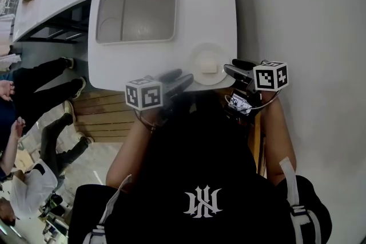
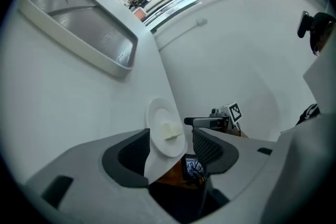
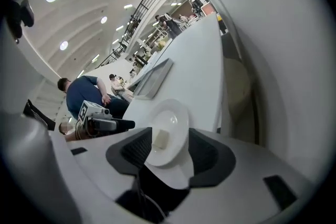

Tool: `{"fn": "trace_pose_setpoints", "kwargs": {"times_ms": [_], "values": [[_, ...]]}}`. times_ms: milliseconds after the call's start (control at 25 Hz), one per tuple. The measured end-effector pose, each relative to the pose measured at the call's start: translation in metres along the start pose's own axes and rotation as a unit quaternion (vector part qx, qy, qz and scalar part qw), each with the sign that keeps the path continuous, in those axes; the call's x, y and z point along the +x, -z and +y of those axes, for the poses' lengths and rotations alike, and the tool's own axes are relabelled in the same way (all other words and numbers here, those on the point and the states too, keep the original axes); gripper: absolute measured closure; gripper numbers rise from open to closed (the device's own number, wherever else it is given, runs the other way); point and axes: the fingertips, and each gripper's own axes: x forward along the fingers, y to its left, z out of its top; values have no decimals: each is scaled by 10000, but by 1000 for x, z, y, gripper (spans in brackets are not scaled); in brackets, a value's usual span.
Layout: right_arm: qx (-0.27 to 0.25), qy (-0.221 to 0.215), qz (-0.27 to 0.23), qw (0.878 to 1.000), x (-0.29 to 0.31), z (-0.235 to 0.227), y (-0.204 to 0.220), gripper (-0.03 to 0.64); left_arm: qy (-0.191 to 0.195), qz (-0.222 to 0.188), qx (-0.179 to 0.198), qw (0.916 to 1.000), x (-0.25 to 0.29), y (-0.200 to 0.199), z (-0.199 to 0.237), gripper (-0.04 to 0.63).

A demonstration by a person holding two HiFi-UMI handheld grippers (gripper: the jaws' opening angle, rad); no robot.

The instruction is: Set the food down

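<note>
A small white plate rests at the near edge of the white counter, with a pale cube of food on it. My left gripper is at the plate's left and my right gripper at its right, both close to the rim. In the left gripper view the plate and food show between open jaws of the left gripper, and the right gripper points in from the far side. The right gripper is also open around the plate; no pad visibly presses on it.
A recessed sink lies in the counter beyond the plate. A white wall runs along the right. Wooden boards lie on the floor below the counter edge, and people stand and sit at the left.
</note>
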Motion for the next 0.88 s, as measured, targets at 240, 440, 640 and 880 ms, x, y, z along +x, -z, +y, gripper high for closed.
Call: {"fn": "trace_pose_setpoints", "kwargs": {"times_ms": [240,440,640,880], "values": [[402,-182,501,9978,5,-6,4,413,-340,280,-360,9984,4,9,13,368],[669,-476,669,9944,8,-4,5,424,-613,515,-412,9959,15,11,17,368],[832,-644,720,9918,12,-6,9,456,-754,542,-500,9944,23,11,18,368],[1130,-896,736,9868,17,0,11,457,-721,477,-616,9943,34,10,13,370]]}}
